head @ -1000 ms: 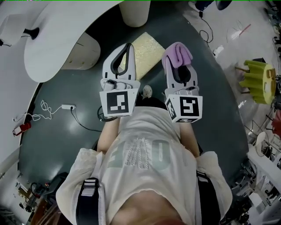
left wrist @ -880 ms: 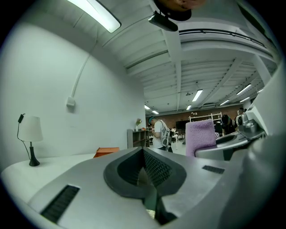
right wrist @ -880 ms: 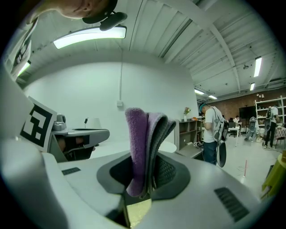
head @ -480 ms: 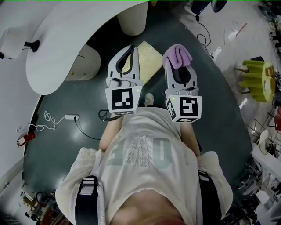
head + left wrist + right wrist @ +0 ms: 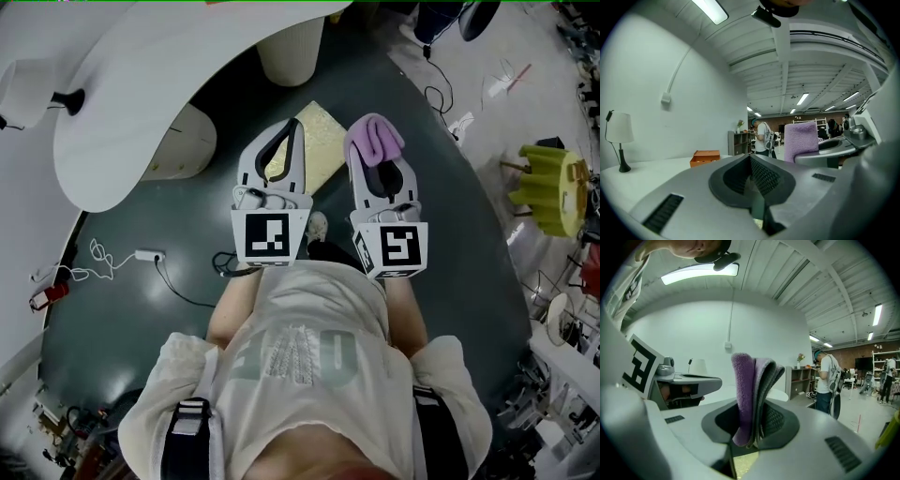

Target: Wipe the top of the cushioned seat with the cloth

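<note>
The person wore a pale short-sleeved T-shirt point(image 5: 300, 328). The grey left gripper point(image 5: 292, 127) and right gripper point(image 5: 377, 150) bore black-and-white marker cubes point(image 5: 273, 237).

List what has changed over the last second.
The left gripper has drifted right, narrowing the gap to the right gripper. Nothing was taken hold of or let go. Unchanged: the right jaws stay shut on the purple cloth, the left jaws stay together and empty, and the yellow cushion lies where it was, with the cloth not yet on it.
</note>
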`<state>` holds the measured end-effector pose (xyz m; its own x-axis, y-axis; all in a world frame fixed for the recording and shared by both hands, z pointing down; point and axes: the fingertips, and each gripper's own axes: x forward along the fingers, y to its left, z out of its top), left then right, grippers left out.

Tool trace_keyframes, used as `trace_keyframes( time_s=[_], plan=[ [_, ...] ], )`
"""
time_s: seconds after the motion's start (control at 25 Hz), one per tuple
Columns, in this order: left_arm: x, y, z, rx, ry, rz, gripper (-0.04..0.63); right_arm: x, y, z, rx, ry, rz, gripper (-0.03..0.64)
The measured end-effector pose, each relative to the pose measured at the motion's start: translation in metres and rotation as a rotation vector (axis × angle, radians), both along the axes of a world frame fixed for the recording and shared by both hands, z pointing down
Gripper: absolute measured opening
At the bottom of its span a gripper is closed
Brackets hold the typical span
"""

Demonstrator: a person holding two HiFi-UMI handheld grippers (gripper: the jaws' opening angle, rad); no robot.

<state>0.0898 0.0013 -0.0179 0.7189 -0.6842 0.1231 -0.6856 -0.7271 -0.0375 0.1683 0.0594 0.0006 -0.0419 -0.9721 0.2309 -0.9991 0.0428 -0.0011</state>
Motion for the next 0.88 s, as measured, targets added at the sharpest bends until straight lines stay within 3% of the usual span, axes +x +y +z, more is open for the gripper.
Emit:
trace_keyframes(
  time_s=[0.12, 0.36, 0.6, 0.88],
  plan=[
    [-0.002, -0.017, 0.023, -0.042, 0.006, -0.031, 0.005, -0.005, -0.024, 0.013, -0.003, -0.006, -0.054, 0.092],
    [-0.02, -0.048, 0.065, -0.044, 0.066, -0.136, 0.006, -0.013, -0.055, 0.055, -0.044, -0.001, -0.152, 0.092],
    [-0.055, -0.064, 0.171, -0.183, 0.038, -0.214, 0.006, -0.042, -0.081, 0.14, -0.156, -0.037, -0.26, 0.092],
    [-0.089, -0.06, 0.275, -0.208, -0.015, -0.268, 0.005, -0.085, -0.085, 0.25, -0.244, -0.059, -0.357, 0.092]
  ],
)
